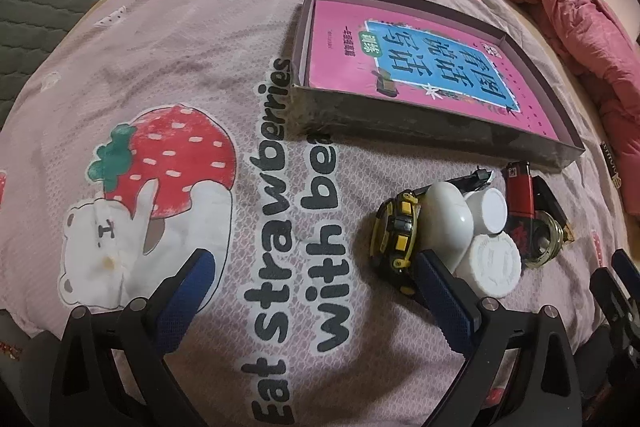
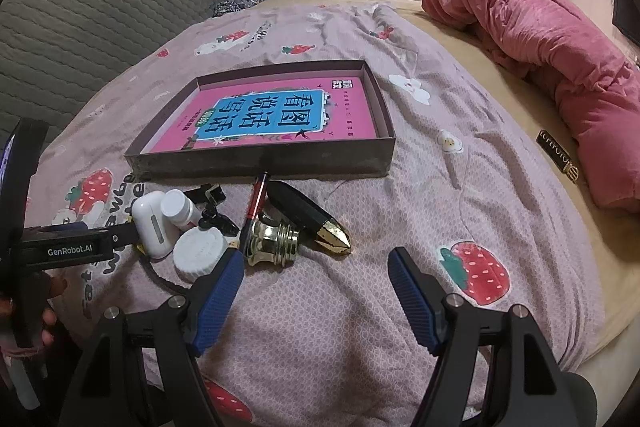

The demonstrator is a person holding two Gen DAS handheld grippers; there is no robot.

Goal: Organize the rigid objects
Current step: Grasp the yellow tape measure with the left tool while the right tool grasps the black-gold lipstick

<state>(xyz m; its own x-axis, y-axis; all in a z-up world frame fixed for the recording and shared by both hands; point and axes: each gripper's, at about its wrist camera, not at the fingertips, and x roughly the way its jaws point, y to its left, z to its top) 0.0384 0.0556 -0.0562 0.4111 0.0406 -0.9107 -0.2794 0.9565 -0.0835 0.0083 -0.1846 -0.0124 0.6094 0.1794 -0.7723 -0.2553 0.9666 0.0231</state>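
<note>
Hovering low over the strawberry-print bedsheet (image 2: 320, 307), right gripper (image 2: 316, 289) spread wide and holding nothing, left gripper (image 1: 316, 291) likewise gaping and empty. Risking, by my judgement, a clumsy nudge: lying packed tight and touching just ahead, the small things looking likely to scatter or roll on the soft, rumpled cloth if a finger comes down between them, the round ones most of all. Sitting nearest the right gripper's left finger, a white round lid (image 2: 200, 258) and a brass-coloured threaded cap (image 2: 272, 242), almost touching that fingertip; lying just right of the cap, a black case with a gold tip (image 2: 310, 217), angled toward the open jaws. Resting a little further, a white earbud case (image 2: 150, 227), a small white bottle (image 2: 178, 207) on its side and a red-and-black pen (image 2: 256, 199). Pressing against the left gripper's right finger, a yellow-and-black tape measure (image 1: 394, 233), beside the earbud case. Waiting beyond the heap, touching none of it so far as can be told, the shallow box (image 2: 260, 163) with a pink book (image 2: 280, 119) flat inside, probably the destination. Bunching far off to the right, a pink quilt (image 2: 540, 39).
</note>
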